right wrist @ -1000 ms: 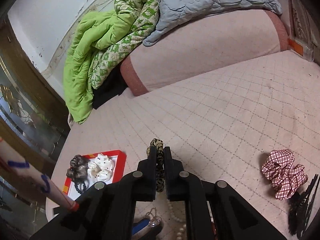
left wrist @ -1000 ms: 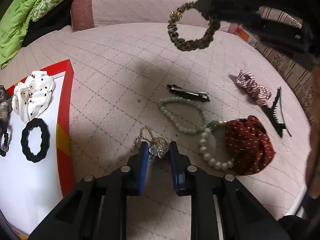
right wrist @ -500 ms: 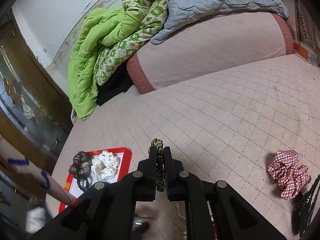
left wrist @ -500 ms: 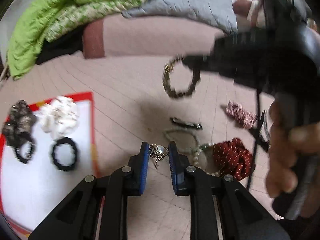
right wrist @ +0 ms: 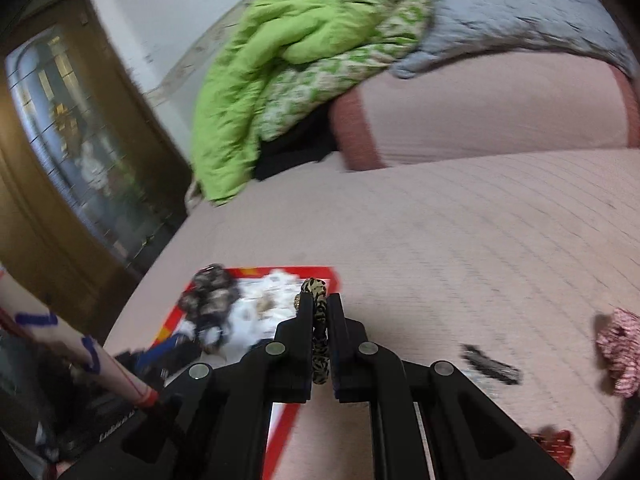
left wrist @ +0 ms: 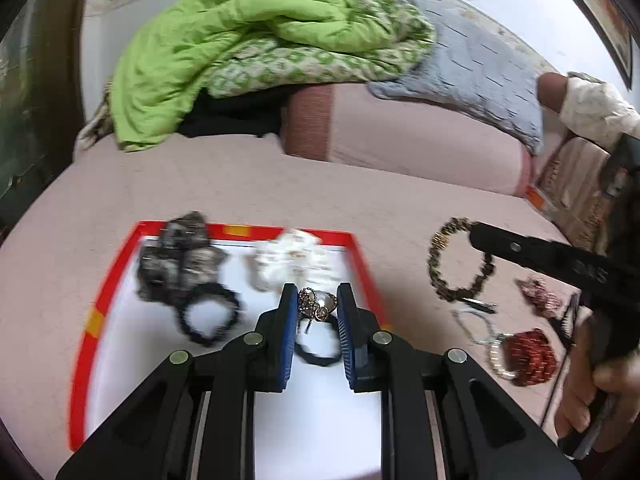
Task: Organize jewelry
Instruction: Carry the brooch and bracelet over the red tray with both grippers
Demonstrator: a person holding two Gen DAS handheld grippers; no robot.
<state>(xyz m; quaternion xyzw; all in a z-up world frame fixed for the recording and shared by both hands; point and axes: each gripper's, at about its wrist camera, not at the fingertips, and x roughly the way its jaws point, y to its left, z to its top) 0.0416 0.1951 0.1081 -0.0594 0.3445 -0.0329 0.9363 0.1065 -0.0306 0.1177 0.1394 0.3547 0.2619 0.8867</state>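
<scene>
Tilted downward above the red-rimmed tray, the left gripper clamps a pearl-and-chain trinket. The right gripper, angled toward the bed, pinches a leopard-print bracelet beside the tray.

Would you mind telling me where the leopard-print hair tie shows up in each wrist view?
Left wrist view: leopard-print hair tie hangs right of centre from the right tongs.
Right wrist view: hair tie at bottom centre, clamped edge-on in the tongs.
Shared landmark: the red-rimmed tray.
</scene>
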